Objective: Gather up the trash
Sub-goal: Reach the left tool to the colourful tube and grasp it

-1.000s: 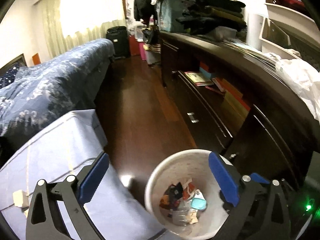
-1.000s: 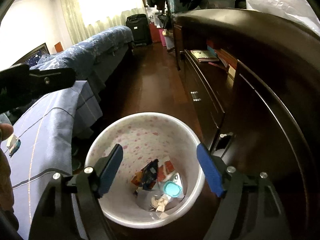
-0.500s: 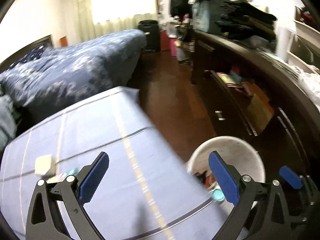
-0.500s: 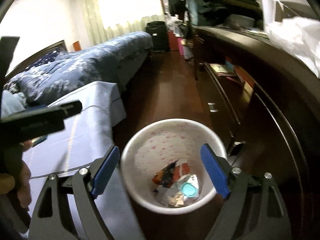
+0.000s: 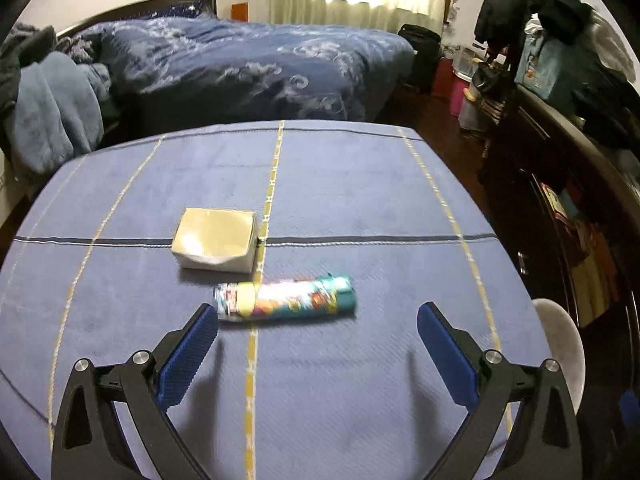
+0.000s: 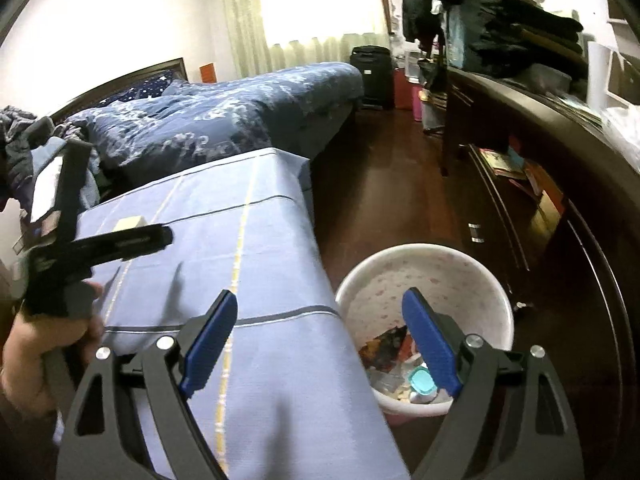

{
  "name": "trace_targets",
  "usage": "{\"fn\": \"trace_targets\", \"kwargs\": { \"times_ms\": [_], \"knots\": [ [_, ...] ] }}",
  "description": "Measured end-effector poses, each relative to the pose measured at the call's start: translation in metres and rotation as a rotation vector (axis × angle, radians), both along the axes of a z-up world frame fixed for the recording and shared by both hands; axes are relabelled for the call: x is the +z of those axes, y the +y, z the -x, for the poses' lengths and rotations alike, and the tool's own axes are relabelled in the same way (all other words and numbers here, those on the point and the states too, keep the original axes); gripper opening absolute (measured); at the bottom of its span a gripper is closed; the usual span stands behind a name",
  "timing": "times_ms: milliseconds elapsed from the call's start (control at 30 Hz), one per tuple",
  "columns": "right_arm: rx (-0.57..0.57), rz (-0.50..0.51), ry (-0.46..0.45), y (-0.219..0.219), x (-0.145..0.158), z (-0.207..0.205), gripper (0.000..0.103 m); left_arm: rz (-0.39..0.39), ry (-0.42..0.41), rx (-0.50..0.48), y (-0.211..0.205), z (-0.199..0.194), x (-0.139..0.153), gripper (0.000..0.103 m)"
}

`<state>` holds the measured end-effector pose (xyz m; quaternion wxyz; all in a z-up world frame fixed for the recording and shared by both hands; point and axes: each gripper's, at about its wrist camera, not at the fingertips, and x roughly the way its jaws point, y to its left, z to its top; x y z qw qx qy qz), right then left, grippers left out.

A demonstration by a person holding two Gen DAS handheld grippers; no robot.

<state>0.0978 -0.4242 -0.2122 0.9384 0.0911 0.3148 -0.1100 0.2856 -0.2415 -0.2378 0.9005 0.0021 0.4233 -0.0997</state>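
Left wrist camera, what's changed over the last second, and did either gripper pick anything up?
The left gripper swung away from the trash bin to over the blue-covered table, now facing the colourful tube and white box. The right gripper drew back from the bin, its jaws having just been opening, nothing between them. Neither picked anything up. The bin and its trash are unchanged.

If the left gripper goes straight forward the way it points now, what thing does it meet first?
Most likely the colourful tube-shaped wrapper lying crosswise on the blue tablecloth, just ahead of the open, empty left gripper. The small beige box lies beyond it. Depth is hard to judge through the fisheye.
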Motion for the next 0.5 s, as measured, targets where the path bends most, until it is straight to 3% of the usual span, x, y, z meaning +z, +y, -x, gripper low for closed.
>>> {"fn": "trace_targets", "kwargs": {
  "times_ms": [333,433,500],
  "knots": [
    [0.067,-0.007,-0.015,0.02,0.013,-0.006,0.086,-0.032,-0.023,-0.01,-0.007,-0.017,-0.003,0.099],
    [0.089,0.0,-0.016,0.029,0.016,-0.008,0.086,-0.045,-0.032,0.009,-0.004,-0.018,-0.002,0.092],
    [0.105,0.003,-0.017,0.035,0.017,-0.01,0.086,-0.063,-0.02,0.043,0.0,-0.023,-0.003,0.098]
  ]
}}
